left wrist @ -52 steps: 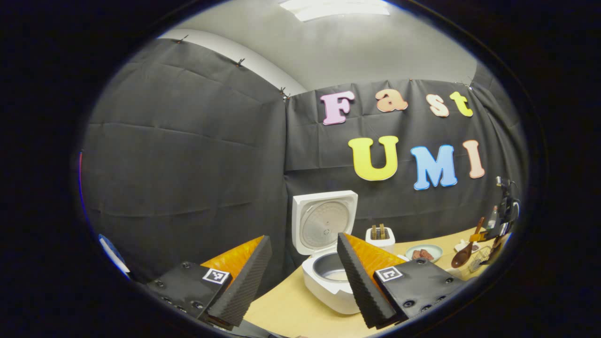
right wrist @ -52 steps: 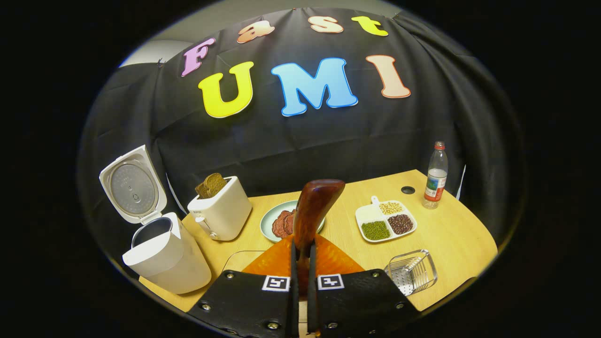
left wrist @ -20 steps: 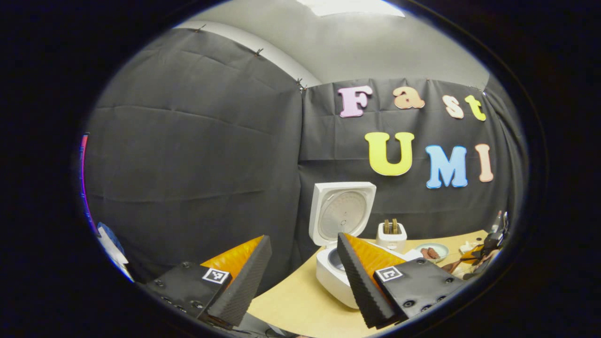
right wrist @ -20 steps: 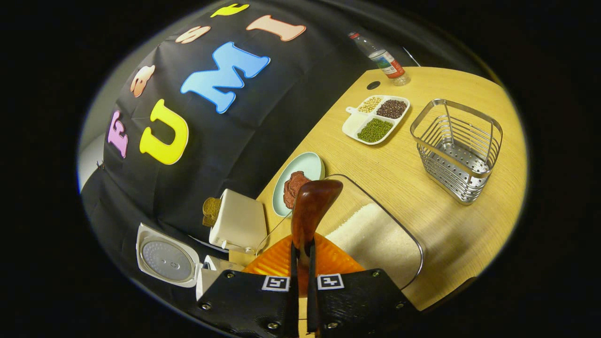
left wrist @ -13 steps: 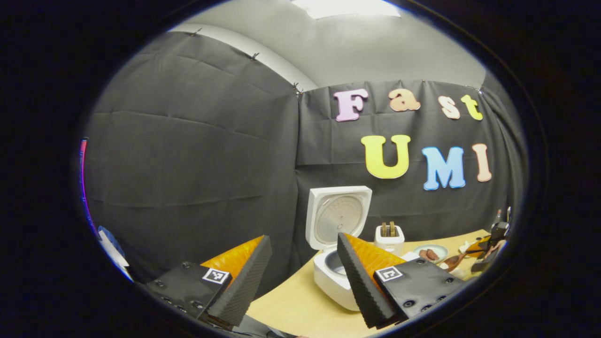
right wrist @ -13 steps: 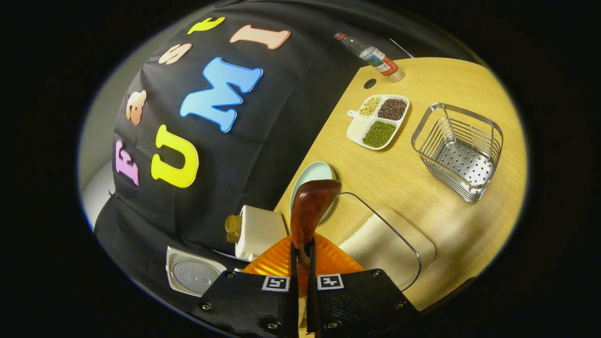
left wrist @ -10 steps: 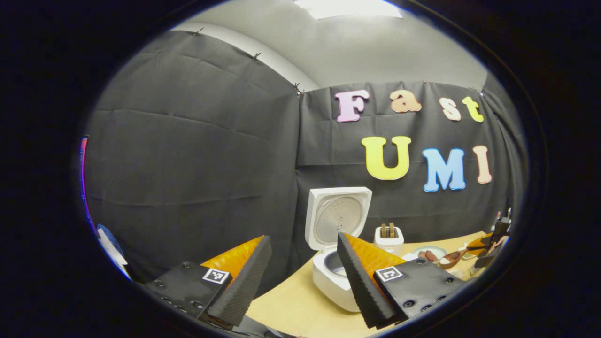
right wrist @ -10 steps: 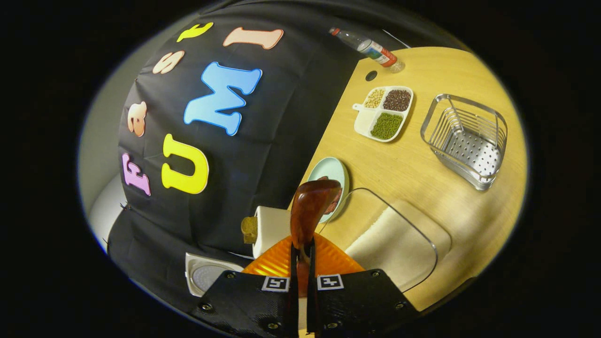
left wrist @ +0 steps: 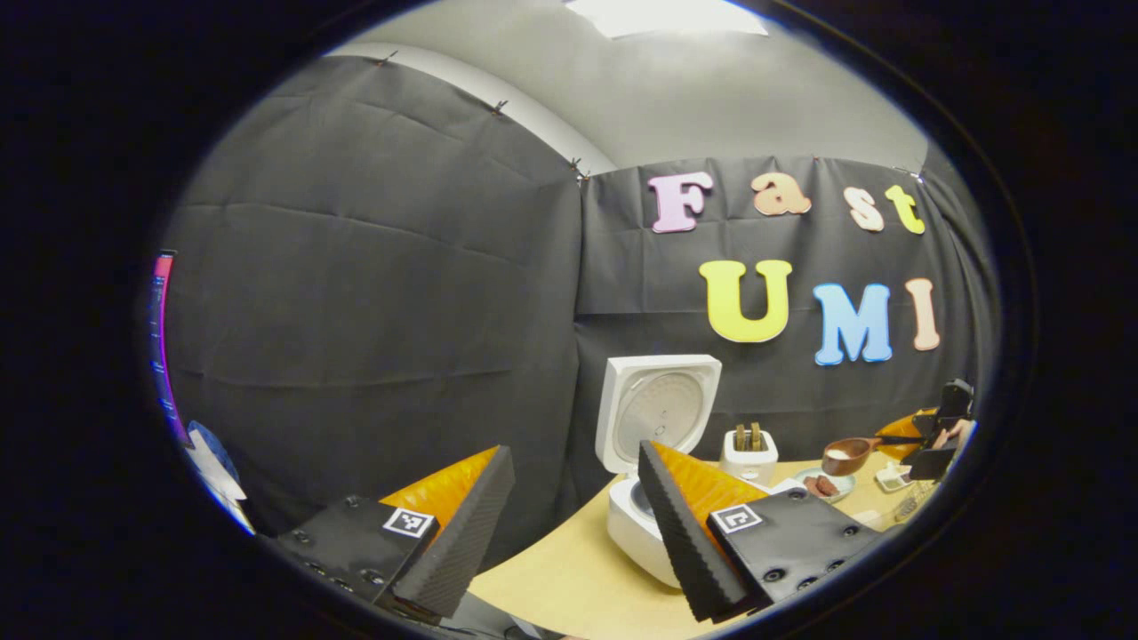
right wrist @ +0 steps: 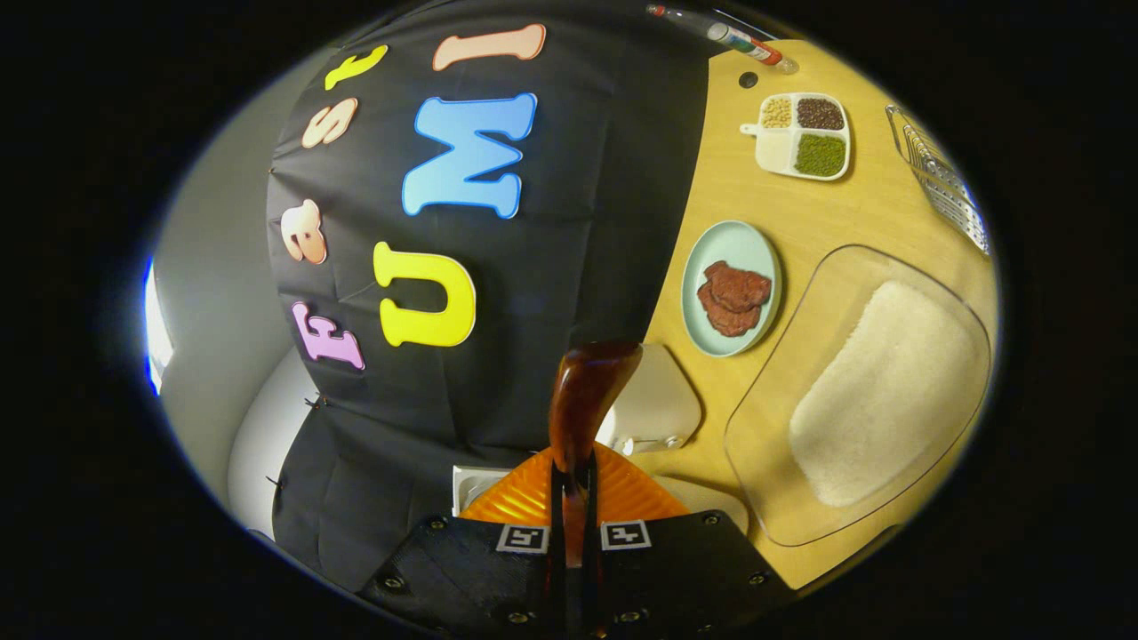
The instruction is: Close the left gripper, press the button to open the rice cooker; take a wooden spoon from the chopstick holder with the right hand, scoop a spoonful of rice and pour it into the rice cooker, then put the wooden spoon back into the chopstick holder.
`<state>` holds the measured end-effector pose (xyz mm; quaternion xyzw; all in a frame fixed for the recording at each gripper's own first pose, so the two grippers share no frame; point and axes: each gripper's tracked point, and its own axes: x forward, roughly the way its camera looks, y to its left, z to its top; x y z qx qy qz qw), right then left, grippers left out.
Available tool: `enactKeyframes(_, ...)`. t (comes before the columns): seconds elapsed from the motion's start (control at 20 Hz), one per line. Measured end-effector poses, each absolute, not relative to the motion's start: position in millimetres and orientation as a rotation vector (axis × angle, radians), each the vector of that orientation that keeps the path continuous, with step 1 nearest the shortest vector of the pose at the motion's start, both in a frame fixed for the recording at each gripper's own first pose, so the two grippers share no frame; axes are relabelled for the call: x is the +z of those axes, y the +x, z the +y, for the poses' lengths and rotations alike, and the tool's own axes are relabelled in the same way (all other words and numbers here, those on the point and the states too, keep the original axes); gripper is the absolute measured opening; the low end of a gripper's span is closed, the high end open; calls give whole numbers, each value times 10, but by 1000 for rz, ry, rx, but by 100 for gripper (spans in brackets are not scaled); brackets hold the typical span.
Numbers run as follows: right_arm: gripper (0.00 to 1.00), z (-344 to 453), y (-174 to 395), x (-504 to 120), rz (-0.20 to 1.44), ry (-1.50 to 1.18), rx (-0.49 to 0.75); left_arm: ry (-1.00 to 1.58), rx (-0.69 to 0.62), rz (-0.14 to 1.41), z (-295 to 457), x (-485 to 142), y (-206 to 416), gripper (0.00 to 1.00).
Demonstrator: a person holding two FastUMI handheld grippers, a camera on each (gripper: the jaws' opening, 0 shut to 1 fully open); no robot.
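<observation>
Wooden spoon point(right wrist: 582, 404) clamped in right hand-held gripper point(right wrist: 573, 498), rice aboard

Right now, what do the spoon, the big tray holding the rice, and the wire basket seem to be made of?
The wooden spoon looks like dark reddish wood with a glossy varnish: it shows bright highlights. The tray seems to be clear plastic or glass, I cannot tell which: the table shows through its wall. The wire basket looks like polished metal, silvery and shiny.
</observation>
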<state>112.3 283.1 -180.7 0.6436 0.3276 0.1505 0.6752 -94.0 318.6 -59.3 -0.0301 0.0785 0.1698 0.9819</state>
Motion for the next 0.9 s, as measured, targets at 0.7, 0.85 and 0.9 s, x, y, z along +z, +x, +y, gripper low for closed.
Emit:
enactKeyframes(0.7,7,4267,1212,-1652,770,1144,546,-41,524,206,3785,-710,-1645,100)
enactKeyframes(0.85,7,4507,1242,-1706,758,1047,563,-47,558,221,3882,-764,-1787,99)
enactKeyframes(0.9,7,4583,1236,-1757,755,1000,569,-48,567,223,3912,-764,-1812,99)
